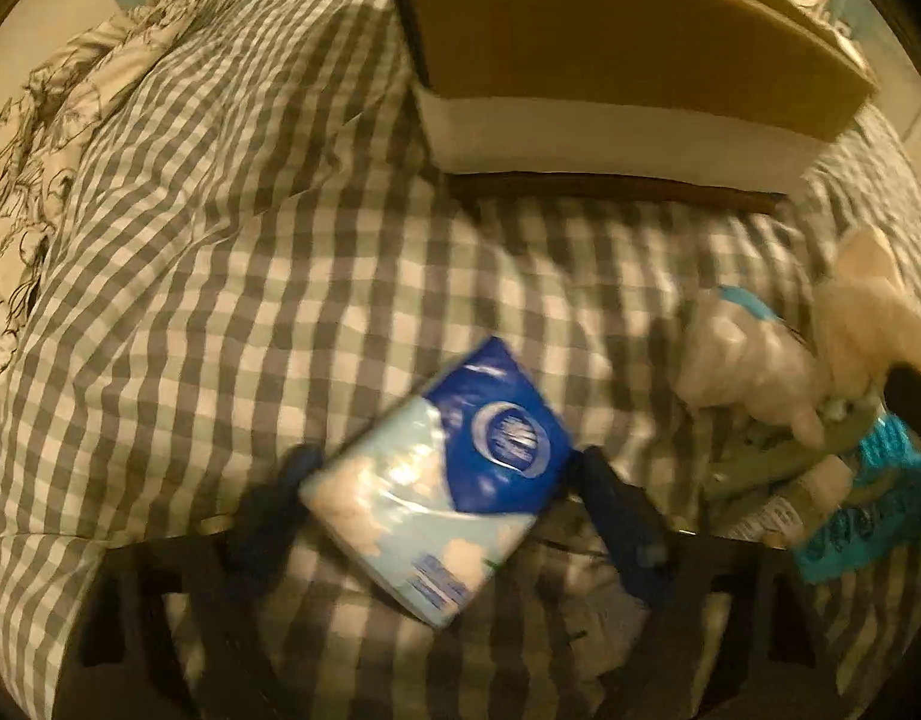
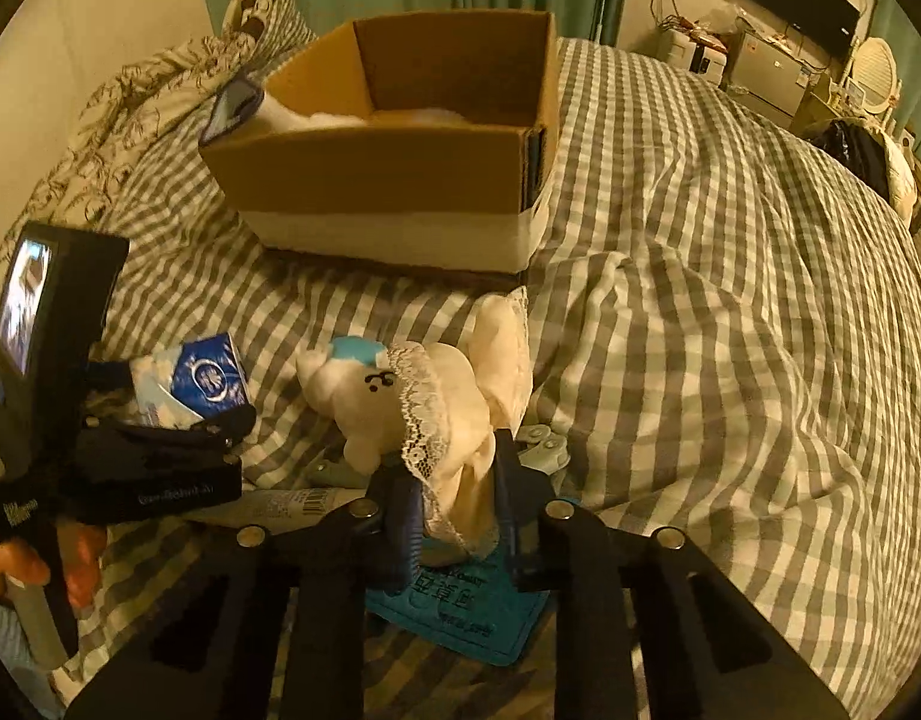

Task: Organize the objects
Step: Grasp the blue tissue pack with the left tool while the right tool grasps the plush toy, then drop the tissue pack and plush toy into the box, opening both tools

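My left gripper [image 1: 442,474] is shut on a blue and white tissue pack [image 1: 442,480], held above the checked bedspread; the pack also shows in the right wrist view [image 2: 202,381] between the left gripper's fingers. My right gripper [image 2: 454,480] is shut on the cream dress of a white plush doll [image 2: 400,402] with a lace trim and a blue patch on its head. The doll also shows in the left wrist view [image 1: 778,354] at the right. An open cardboard box [image 2: 394,162] stands further back on the bed and shows in the left wrist view [image 1: 628,48].
A teal flat pouch [image 2: 466,612], a tube [image 2: 292,504] and a small pale-green object [image 2: 541,447] lie on the bedspread [image 2: 730,300] under the doll. Floral pillows [image 2: 154,90] lie at the far left. A shelf and a TV stand beyond the bed at the right.
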The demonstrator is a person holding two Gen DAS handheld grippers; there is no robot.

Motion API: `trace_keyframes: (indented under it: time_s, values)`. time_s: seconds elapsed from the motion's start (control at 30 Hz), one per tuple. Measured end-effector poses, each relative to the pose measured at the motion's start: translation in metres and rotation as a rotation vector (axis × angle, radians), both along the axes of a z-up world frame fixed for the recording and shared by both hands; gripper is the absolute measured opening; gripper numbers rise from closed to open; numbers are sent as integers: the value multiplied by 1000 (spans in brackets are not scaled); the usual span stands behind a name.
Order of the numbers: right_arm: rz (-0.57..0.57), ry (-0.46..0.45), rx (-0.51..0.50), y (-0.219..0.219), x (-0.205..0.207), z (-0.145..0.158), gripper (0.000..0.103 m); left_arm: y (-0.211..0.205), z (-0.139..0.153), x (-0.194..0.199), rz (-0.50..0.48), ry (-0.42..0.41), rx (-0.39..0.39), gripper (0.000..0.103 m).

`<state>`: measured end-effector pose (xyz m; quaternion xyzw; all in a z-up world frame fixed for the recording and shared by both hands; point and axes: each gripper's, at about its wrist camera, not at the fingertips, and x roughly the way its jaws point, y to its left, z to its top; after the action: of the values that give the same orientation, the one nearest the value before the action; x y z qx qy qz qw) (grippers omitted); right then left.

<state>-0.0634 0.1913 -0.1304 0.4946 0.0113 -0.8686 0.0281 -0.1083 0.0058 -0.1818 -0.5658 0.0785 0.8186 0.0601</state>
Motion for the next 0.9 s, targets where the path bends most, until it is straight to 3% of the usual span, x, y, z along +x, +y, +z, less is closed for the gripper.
trace_keyframes:
  time_s: [0.13, 0.17, 0.33, 0.43, 0.6, 0.67, 0.9]
  values:
    - [0, 46, -28, 2, 9, 15, 16, -2, 13, 15, -8, 53, 7, 71]
    - [2, 58, -34, 3, 12, 20, 16, -4, 19, 19, -5, 67, 24, 65]
    - [2, 106, -41, 5, 25, 41, 15, -10, 41, 40, 7, 92, 118, 63]
    - [3, 141, -45, 6, 32, 56, 15, -8, 60, 42, 13, 133, 144, 50]
    - [19, 207, -57, 3, 37, 84, 15, -11, 94, 35, -1, 209, 188, 49]
    - [23, 227, -56, 3, 36, 92, 15, -12, 109, 32, -10, 248, 193, 43]
    - [34, 298, -58, 8, 6, 127, 15, -3, 165, 0, -60, 359, 222, 42]
